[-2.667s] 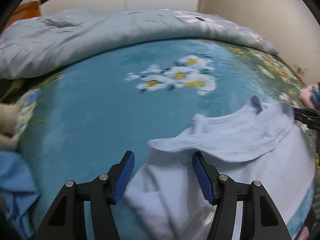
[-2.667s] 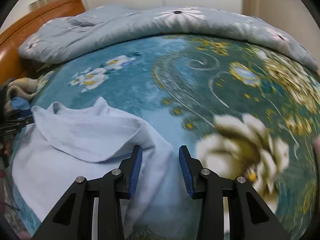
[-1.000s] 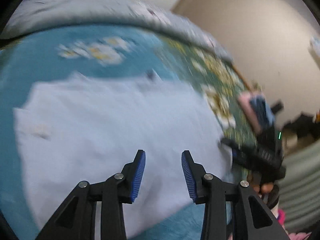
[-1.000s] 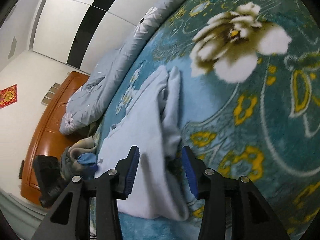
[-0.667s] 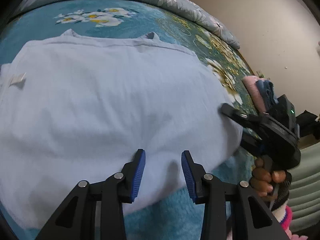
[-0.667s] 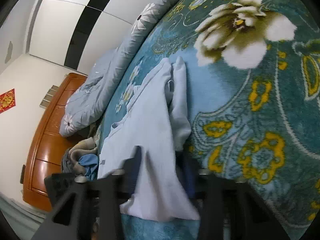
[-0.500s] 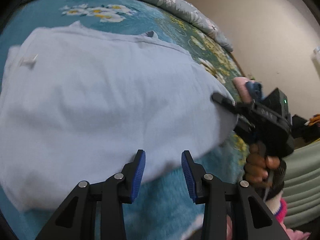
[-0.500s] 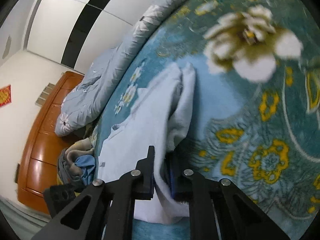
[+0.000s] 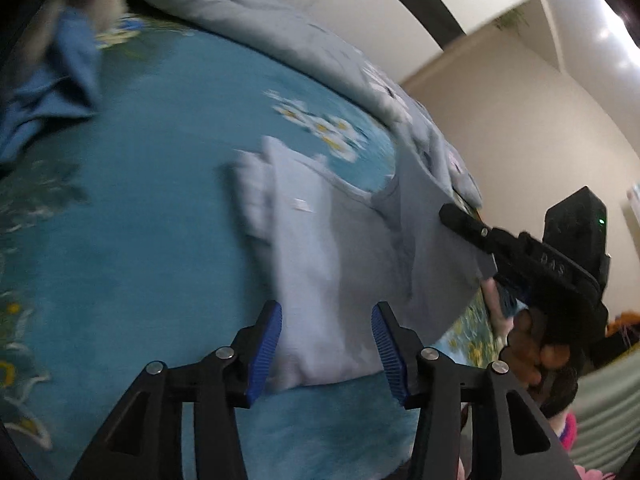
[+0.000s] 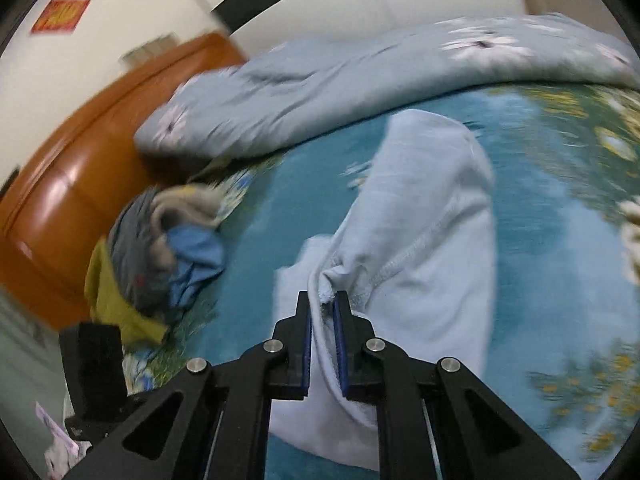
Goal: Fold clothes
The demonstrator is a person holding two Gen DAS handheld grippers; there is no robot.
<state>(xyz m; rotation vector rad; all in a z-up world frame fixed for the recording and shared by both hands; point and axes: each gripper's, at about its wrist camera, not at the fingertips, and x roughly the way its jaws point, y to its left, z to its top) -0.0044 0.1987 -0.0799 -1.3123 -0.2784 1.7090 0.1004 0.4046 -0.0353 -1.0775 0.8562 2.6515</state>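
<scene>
A pale blue shirt [image 9: 320, 256] lies partly folded on the teal flowered bedspread [image 9: 140, 216]. My left gripper [image 9: 326, 344] is open and empty, its blue pads either side of the shirt's near edge, just above it. My right gripper [image 10: 323, 320] is shut on a bunched edge of the shirt [image 10: 420, 248] and lifts it over the rest of the cloth. In the left wrist view the right gripper [image 9: 452, 216] shows at the right, holding the raised shirt edge.
A grey-blue flowered duvet [image 10: 340, 80] lies rolled along the far side of the bed. A heap of other clothes [image 10: 160, 240] sits by the wooden headboard [image 10: 80, 168]; its blue garment [image 9: 52, 92] shows at top left in the left wrist view.
My right gripper has closed on the shirt's edge and carried it up and across, folding the shirt over. My left gripper stayed open and has swung to the shirt's near edge.
</scene>
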